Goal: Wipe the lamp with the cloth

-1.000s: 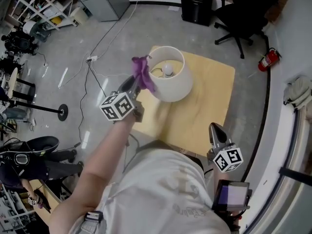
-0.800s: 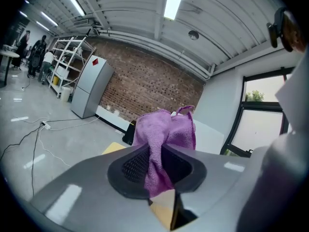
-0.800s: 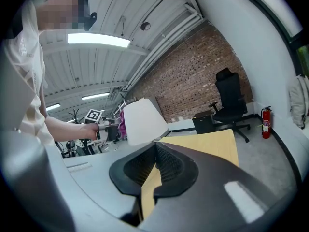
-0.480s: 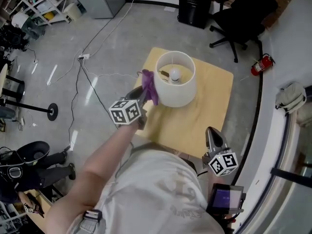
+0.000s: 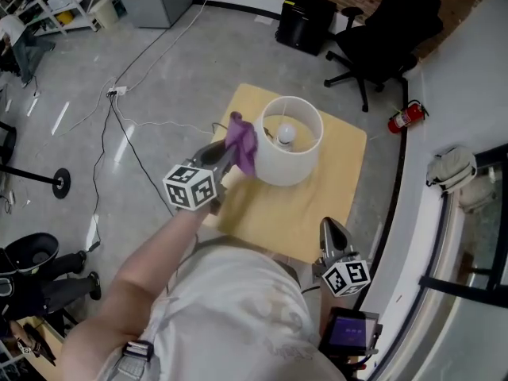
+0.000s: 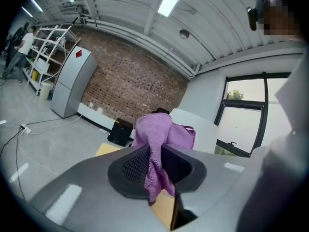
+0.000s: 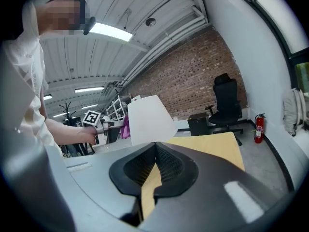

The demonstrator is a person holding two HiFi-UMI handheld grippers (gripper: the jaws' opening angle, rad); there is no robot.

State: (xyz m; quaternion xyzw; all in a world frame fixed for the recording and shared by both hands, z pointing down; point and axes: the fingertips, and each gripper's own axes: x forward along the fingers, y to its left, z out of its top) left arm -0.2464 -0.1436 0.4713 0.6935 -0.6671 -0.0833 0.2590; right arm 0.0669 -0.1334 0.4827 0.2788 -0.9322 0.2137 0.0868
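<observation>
A white lamp (image 5: 290, 140) with a round open shade and a bulb inside stands on the small wooden table (image 5: 337, 181). My left gripper (image 5: 230, 155) is shut on a purple cloth (image 5: 242, 142), which it holds against the left side of the shade. In the left gripper view the cloth (image 6: 159, 151) hangs bunched between the jaws in front of the white shade (image 6: 195, 132). My right gripper (image 5: 329, 232) hangs at the table's near right edge, jaws shut with nothing in them. In the right gripper view the lamp shade (image 7: 148, 118) stands ahead and to the left.
A black office chair (image 5: 389, 26) and a black box (image 5: 305, 21) stand beyond the table. A red fire extinguisher (image 5: 405, 117) lies by the curved white wall on the right. Cables (image 5: 127, 109) run over the grey floor at the left.
The left gripper has come down a little with the cloth, from the shade's top rim to its left side. The right gripper has shifted slightly along the table's near edge.
</observation>
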